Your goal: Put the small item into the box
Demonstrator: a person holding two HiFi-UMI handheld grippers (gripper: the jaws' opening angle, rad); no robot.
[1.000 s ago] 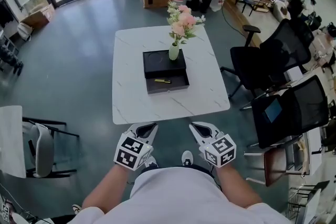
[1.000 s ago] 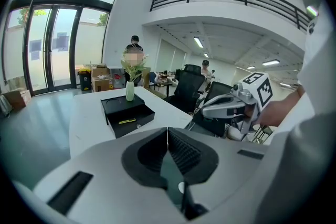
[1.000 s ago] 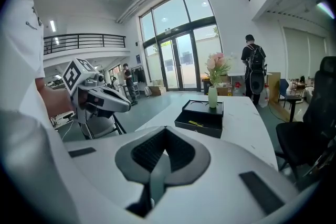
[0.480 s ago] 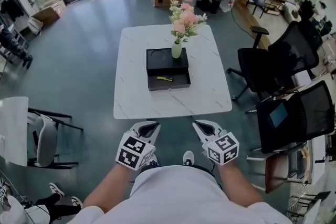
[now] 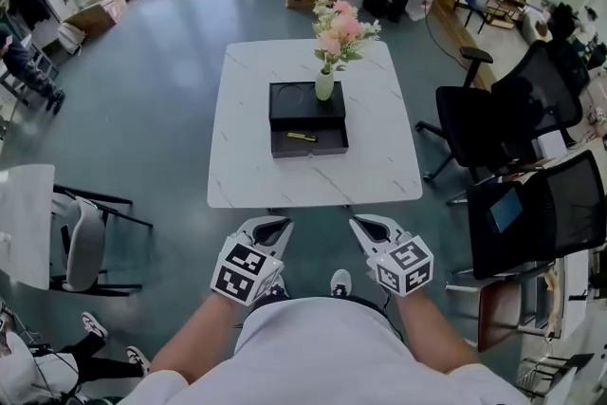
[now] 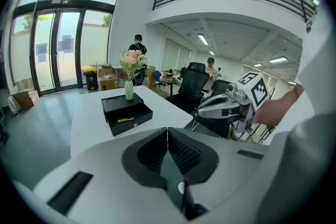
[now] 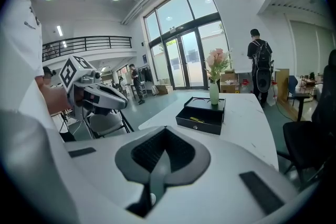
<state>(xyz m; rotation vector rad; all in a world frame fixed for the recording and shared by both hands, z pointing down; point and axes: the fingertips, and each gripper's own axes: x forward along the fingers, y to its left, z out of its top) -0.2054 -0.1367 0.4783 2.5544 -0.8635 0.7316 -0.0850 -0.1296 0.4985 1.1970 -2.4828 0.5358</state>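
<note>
— Yellow small item [image 5: 302, 137]: where is it?
— In the black box's [image 5: 294, 104] open drawer [image 5: 327, 145], far on the table [image 5: 247, 156], as the task wants; who put it there I can't tell. Your left gripper [image 5: 276, 225] and right gripper [image 5: 364, 225], both clenched on nothing, hang near you. On any reach, steer clear of the vase [image 5: 324, 87].
— Counts?
— One item, box, vase, table; two grippers.

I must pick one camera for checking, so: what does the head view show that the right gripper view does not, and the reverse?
Only the head view: the marker cube of the right gripper, and both grippers held short of the white table. Only the right gripper view: that gripper's jaws, closed on nothing. Both: the left gripper, the black box, the yellow item in its open drawer, the flower vase.
</note>
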